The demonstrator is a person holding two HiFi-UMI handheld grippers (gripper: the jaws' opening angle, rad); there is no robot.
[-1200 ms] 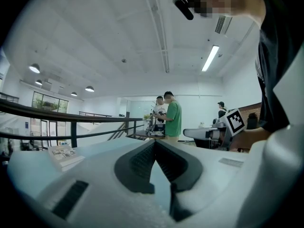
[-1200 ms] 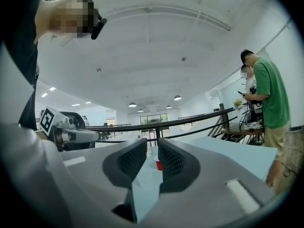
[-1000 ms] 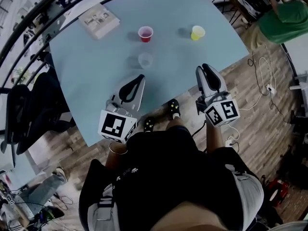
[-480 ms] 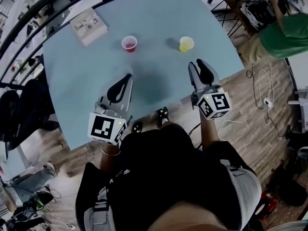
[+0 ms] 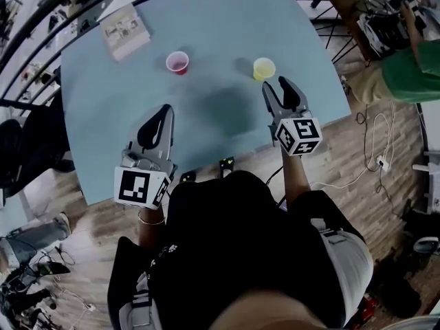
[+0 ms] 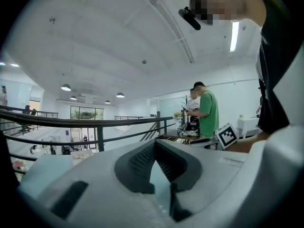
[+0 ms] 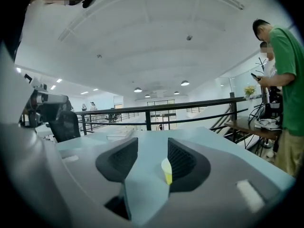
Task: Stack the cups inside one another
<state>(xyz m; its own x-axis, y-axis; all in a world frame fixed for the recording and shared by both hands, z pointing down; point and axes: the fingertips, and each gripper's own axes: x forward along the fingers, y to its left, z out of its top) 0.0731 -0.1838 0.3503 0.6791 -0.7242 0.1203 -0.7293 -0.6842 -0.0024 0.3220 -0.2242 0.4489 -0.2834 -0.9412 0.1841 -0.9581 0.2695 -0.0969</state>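
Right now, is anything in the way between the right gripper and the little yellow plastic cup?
No, nothing visible. The right gripper, whose jaws stand open and have just been opening with nothing between them, points at the small yellow plastic cup just ahead. Only bare light-blue table lies between.

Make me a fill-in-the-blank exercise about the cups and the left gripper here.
The fingers of the left gripper are ___, not open.
In the head view, the red cup stands ___ of the yellow cup.
The table under them is light ___.
Missing words: closed, left, blue.
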